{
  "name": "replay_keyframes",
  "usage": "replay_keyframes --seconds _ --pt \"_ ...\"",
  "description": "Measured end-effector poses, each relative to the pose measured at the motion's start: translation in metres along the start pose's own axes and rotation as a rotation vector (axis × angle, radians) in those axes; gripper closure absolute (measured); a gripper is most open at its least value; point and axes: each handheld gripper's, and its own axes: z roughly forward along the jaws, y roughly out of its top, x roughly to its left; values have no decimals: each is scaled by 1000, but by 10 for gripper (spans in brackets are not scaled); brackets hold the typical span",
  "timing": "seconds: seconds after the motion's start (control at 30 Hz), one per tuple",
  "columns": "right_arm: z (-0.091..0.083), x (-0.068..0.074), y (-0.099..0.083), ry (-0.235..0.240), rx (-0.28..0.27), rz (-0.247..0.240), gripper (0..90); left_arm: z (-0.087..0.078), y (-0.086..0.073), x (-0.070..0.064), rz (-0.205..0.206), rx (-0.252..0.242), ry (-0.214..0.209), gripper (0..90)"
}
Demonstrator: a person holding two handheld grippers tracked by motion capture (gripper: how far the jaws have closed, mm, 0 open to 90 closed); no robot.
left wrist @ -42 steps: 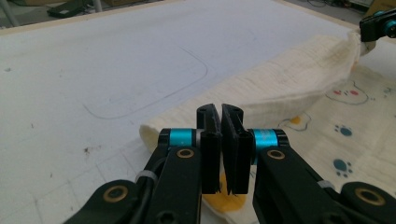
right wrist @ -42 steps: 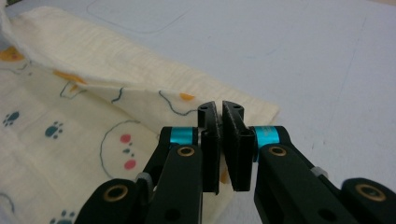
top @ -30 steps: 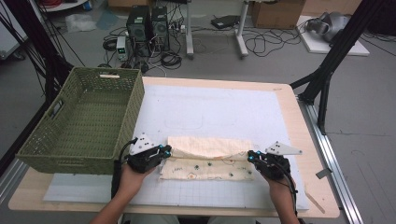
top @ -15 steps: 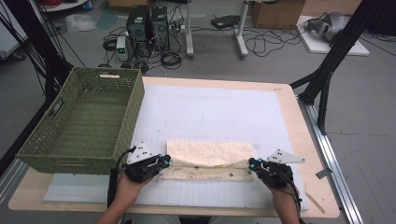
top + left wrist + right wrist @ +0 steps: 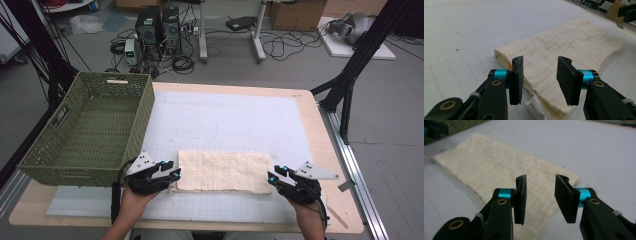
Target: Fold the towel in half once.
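Your folded cream muslin cloth (image 5: 222,171) lies flat in the lower middle of the high view, on the white gridded mat (image 5: 225,120) that covers the pale wooden table (image 5: 320,135). It forms a long rectangle, its long sides running left to right across the frame.

Your left gripper (image 5: 172,176) sits at the cloth's left end, low and left of centre in that view. In the left gripper view its black jaws stand apart with nothing between them (image 5: 539,75); the stacked, folded edge of the cloth (image 5: 564,57) lies just under and beyond them, and a small white label (image 5: 532,105) pokes out at the bottom.

Your right gripper (image 5: 272,176) sits at the cloth's right end, in the lower right. In the right gripper view its jaws (image 5: 540,195) are likewise released, hovering over the near corner of the cloth (image 5: 499,172).

The woven green basket (image 5: 52,160) stands at the left of the high view, just beside your left gripper.
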Motion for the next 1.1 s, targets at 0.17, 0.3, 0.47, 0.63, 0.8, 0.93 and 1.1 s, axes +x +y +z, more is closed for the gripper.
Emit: replay_keyframes --seconds 0.17,0.3,0.47,0.63,0.8,0.93,1.1 --pt "10 -6 -5 -22 76 7 672 6 1 5 -8 12 5 615" --pt "28 -1 -9 19 147 -25 727 16 0 2 11 51 -23 685" --pt "45 6 -15 78 242 -76 728 30 -5 -4 26 131 -102 711" --pt "44 2 -16 66 252 -79 704 37 -9 -12 84 243 -99 736" --pt "36 -6 -16 36 262 -40 696 27 -7 -16 163 303 -40 833" --pt "29 -10 -10 51 190 17 671 23 1 -11 143 283 18 787" --pt "36 -16 9 36 110 21 636 28 24 7 22 154 7 700"
